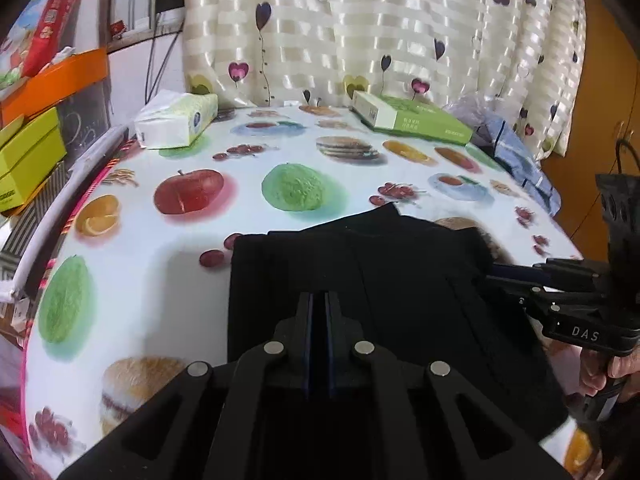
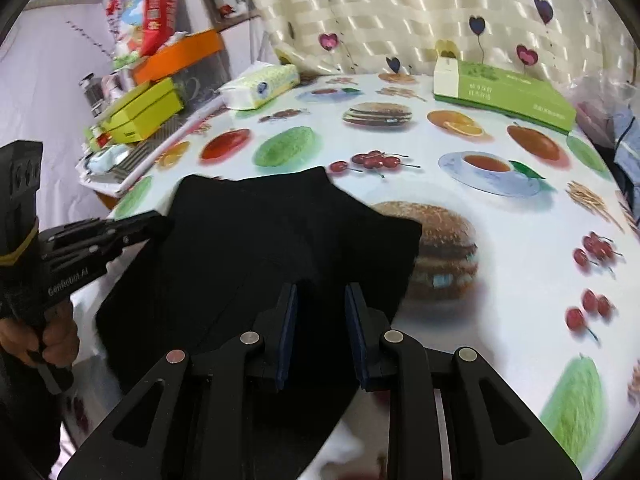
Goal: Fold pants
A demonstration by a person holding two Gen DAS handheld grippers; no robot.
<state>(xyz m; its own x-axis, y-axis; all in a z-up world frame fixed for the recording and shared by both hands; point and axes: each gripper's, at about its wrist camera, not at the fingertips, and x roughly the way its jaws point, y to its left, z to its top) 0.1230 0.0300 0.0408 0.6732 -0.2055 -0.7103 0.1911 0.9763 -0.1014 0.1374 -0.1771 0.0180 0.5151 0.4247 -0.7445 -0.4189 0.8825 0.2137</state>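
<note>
My left hand-held gripper sits closed at lower centre over the black pants on the worktop; my right hand-held gripper stands partly open above them, gripping nothing.

Your left claw is pressed shut, its two blue pads almost meeting, and it hangs over the near part of the black pants, which lie folded flat on the fruit-print tablecloth. Whether the pads pinch any cloth you cannot tell. To its right, your other claw reaches in from the side, its tip at the right edge of the pants, held by a hand. Far ahead and left sits a tissue pack; far ahead and right lies a green box, before the heart-print curtain.
</note>
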